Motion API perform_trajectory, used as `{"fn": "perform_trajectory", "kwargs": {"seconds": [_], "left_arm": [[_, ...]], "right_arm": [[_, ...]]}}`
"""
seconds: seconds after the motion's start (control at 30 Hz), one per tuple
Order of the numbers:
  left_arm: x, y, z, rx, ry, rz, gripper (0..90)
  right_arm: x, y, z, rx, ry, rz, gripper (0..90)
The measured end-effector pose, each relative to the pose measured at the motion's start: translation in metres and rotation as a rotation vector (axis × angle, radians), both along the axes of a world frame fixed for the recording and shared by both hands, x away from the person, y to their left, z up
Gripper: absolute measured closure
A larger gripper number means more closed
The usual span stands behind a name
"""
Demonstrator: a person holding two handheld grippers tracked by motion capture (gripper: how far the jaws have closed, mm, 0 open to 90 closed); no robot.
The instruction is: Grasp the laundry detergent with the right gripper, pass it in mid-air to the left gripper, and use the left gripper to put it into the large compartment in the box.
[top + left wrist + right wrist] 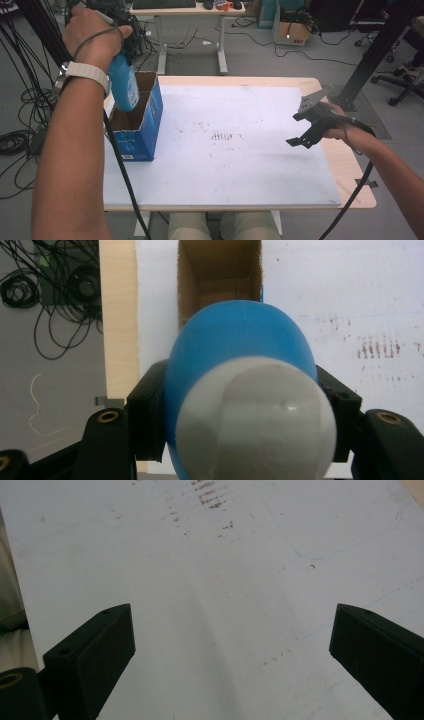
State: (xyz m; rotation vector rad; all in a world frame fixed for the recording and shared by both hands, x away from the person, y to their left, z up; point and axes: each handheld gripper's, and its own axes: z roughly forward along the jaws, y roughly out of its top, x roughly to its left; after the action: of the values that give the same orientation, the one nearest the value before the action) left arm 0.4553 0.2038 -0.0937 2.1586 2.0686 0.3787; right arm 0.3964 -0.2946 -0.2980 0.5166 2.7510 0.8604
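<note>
Blue bottle [123, 84] w/ a white cap [257, 422]: it's pinched in the left hand-held gripper [240, 405], jaws pressing on both sides of the body just below the cap, bottle pointing base-down. It hangs over the open top of the blue carton [145, 131], which sits at the far left of the tabletop [240, 165], close to the left edge. In the high view the bottle's lower end is about level w/ the carton's rim; can't tell if it's inside yet. The left gripper view looks straight down past the bottle into the brown cardboard interior [220, 280].

Right hand-held gripper [306, 131] hovers at the right side of the tabletop, jaws spread wide, nothing between them, white surface beneath.

Likely step: lowering the bottle into the carton.

Risks, as I judge them:
- Bottle base catches the carton's rim if it's off-centre; the box is light cardboard and unheld, so it could tip or slide toward the left edge.
- Grip is on a rounded, smooth plastic shoulder, so the bottle could slip or swing if jolted.
- Letting go too high: bottle drops, may bounce or topple the carton.
- Right gripper is well apart, so no bracing avail. for the box.
</note>
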Motion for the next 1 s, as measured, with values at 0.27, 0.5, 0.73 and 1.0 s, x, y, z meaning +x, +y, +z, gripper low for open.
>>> {"fn": "perform_trajectory", "kwargs": {"seconds": [0.27,0.5,0.73,1.0], "left_arm": [[0.001,0.005,-0.019,-0.013,-0.003,0.011,37.6],[0.002,0.007,-0.039,-0.021,0.016,0.004,37.5],[0.003,0.011,-0.063,-0.029,0.021,0.005,37.5],[0.003,0.013,-0.088,-0.036,0.015,-0.004,37.5]], "right_arm": [[0.000,0.000,-0.004,0.015,0.007,-0.014,4.5],[0.000,0.002,-0.005,0.018,0.007,-0.014,4.5],[-0.001,-0.001,-0.006,0.015,0.005,-0.014,4.6],[-0.002,-0.001,-0.008,0.020,0.012,-0.028,4.6]]}}
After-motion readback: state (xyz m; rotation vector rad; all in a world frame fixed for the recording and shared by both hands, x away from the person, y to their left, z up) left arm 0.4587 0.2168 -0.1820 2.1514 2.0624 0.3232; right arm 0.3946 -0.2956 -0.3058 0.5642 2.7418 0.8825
